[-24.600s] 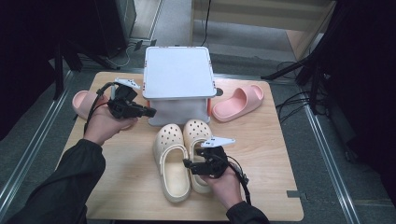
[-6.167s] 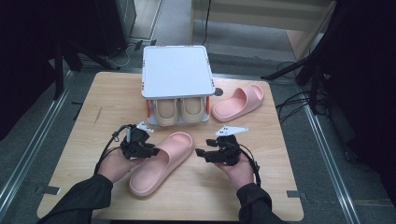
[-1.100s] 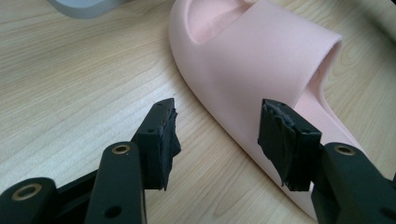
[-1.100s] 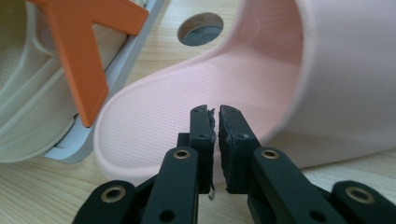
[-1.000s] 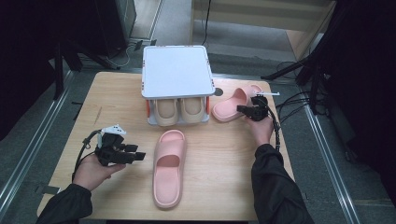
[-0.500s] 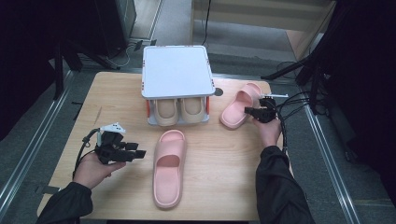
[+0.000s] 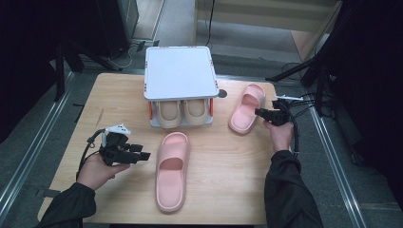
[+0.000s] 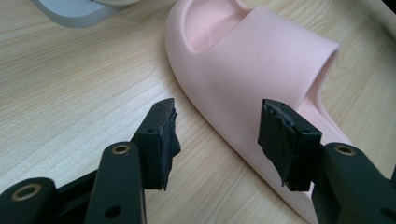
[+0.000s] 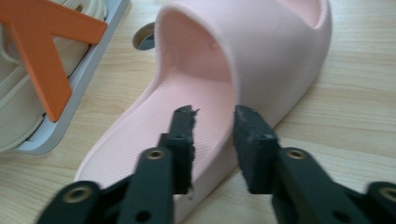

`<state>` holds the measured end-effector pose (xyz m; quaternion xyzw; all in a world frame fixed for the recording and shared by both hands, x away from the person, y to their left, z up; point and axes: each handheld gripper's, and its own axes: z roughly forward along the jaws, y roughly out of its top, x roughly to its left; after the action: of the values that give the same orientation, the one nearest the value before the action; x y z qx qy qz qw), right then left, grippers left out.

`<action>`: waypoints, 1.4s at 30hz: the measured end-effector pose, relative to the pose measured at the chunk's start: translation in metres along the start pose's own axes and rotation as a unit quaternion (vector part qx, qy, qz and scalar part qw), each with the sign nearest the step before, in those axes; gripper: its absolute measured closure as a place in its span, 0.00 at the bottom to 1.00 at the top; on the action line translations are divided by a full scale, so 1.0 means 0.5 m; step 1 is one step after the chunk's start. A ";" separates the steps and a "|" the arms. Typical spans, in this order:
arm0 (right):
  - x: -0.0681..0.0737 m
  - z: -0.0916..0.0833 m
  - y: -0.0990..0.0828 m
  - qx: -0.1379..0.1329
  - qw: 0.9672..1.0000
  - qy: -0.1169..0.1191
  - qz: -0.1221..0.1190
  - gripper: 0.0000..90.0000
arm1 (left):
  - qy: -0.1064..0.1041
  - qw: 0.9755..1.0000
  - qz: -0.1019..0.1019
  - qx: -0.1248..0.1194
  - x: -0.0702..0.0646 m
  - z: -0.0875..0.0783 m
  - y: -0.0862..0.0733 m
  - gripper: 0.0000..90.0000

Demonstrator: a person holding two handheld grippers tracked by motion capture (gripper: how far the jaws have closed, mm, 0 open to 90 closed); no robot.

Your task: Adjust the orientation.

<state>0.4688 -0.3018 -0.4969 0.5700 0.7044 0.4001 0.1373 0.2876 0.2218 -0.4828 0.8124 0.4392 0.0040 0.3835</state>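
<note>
Counter (image 7: 228, 190): pale wood, seen from above, with a person's two dark-sleeved forearms coming in from the near edge
Shoe rack (image 7: 179, 71): small, white flat top, at the far middle of the counter; orange side braces
Beige clogs (image 7: 182, 113): a pair tucked side by side on the rack's lower level, under the white top
Near pink slide (image 7: 171, 171): lies flat in the middle of the counter, just in front of the rack, lengthwise toward the person
Far pink slide (image 7: 246, 107): lies flat to the right of the rack, angled, close to the rack's corner
Left gripper (image 7: 140, 156): held low at the left of the counter, released, jaws spread wide and empty; it points at the near pink slide's side, close beside it but apart
Right gripper (image 7: 259, 112): at the right side of the far pink slide; jaws partly parted on either side of the slide's side wall, one over the dotted footbed and one outside; whether they touch it cannot be told
</note>
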 end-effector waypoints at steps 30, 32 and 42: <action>-0.029 0.067 0.020 0.007 0.998 -0.046 0.046 0.75 | 0.023 0.999 -0.022 -0.005 -0.002 -0.020 -0.039 0.50; -0.027 0.066 0.021 0.006 0.998 -0.046 0.047 0.80 | 0.023 1.000 -0.020 -0.005 -0.002 -0.020 -0.038 0.50; -0.017 0.059 0.022 0.007 0.997 -0.068 0.020 0.93 | 0.024 0.999 -0.021 -0.007 0.000 -0.020 -0.037 0.50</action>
<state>0.4984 -0.2974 -0.5100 0.6106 0.6851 0.3577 0.1728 0.2709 0.2342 -0.4873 0.8000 0.4652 0.0188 0.3783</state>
